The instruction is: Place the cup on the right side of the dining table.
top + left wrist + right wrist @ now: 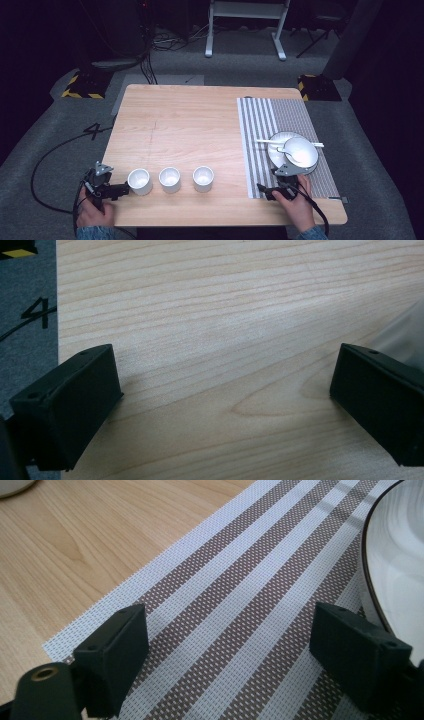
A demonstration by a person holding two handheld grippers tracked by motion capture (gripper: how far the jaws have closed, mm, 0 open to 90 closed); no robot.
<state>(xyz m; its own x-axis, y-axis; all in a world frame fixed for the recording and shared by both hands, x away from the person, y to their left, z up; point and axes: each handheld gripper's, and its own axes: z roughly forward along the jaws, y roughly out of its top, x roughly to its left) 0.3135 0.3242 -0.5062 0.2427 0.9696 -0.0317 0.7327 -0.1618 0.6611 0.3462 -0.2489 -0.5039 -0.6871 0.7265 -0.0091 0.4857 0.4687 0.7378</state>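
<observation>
Nearest, the left gripper (121, 189) and right gripper (262, 189) rest on the pale wooden tabletop (190, 125), jaws wide open, holding nothing. Three small white ceramic cups (170, 179) stand untouched between them; a white bowl (300, 151) sits on a plate on the striped woven placemat (260, 125). Apparently nothing has begun.

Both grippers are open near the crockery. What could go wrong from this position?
1. The left hand-held gripper sits right beside the nearest small white ceramic cup; a sideways nudge might tip it.
2. The right hand-held gripper is close to the white plate on the striped woven placemat; snagging the mat could shift the plate.
</observation>
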